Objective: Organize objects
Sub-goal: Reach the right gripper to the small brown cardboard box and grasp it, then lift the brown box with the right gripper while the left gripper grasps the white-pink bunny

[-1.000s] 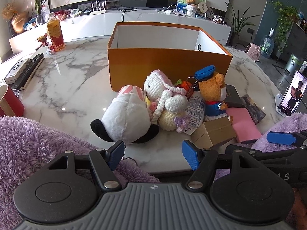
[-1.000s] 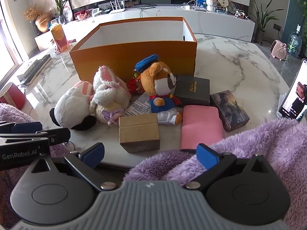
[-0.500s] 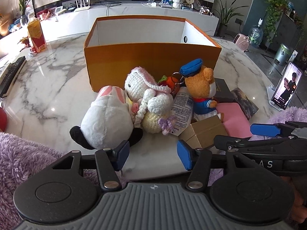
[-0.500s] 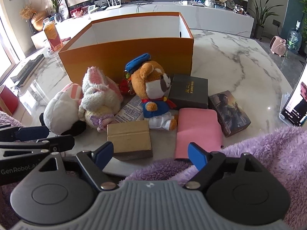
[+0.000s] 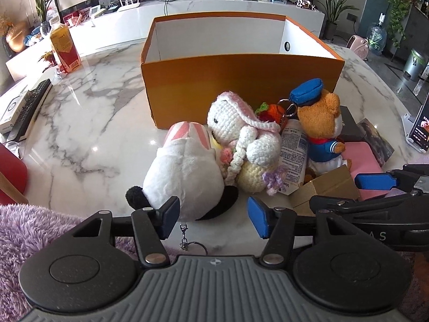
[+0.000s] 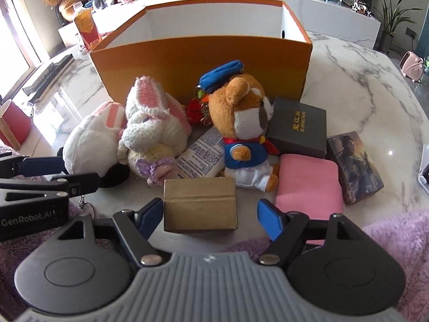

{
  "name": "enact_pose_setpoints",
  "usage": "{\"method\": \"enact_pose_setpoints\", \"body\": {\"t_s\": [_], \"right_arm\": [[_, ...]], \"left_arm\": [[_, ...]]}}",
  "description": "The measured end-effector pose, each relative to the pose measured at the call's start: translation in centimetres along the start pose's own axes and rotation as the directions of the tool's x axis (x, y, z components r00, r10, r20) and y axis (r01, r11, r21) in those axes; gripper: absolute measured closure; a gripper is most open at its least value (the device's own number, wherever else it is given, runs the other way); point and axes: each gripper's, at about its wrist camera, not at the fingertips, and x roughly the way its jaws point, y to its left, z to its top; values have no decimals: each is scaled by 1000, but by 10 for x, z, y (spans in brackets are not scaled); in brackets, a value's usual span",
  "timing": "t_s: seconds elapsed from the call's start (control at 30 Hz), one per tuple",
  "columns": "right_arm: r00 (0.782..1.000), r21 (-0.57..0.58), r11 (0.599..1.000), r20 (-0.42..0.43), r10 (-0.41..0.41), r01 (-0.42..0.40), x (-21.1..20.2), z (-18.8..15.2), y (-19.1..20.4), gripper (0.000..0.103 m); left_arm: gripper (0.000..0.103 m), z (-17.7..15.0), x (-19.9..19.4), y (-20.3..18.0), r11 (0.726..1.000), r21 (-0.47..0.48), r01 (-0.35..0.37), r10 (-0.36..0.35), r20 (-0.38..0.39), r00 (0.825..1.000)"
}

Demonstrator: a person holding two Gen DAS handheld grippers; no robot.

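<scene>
Right wrist view: the small cardboard box [image 6: 200, 203] sits on the tabletop [image 6: 356, 80] at 12 o'clock between the right claw [image 6: 210, 216], fingers apart. Closing carelessly could nudge the bear [image 6: 245, 126] at 1 o'clock. Left claw [image 5: 210, 221] gapes too.

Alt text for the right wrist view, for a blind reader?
The open right gripper hovers at a small cardboard box on a marble table. Behind it, plush toys and flat boxes crowd the front of an open orange box.
</scene>
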Motion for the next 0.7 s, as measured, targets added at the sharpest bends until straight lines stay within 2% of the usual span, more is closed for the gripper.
{"method": "enact_pose_setpoints", "body": {"t_s": [0.1, 0.17, 0.3, 0.47, 0.7], "right_arm": [[1000, 5, 1000, -22, 17, -17, 5, 2, 0, 33], [999, 7, 999, -33, 32, -32, 6, 3, -1, 41], [998, -7, 1000, -50, 24, -25, 6, 5, 0, 42], [996, 1, 998, -64, 55, -55, -5, 15, -4, 42], [995, -15, 995, 4, 101, -101, -42, 47, -9, 42]], "left_arm": [[35, 2, 4, 2, 1000, 7, -2, 2, -9, 1000], [34, 3, 6, 4, 1000, 10, -7, 7, -12, 1000], [28, 10, 1, 7, 998, 52, -29, 29, 8, 1000], [21, 27, -4, 15, 981, 176, -77, 74, 24, 997], [18, 43, 10, 37, 962, 269, -38, 64, -90, 994]]}}
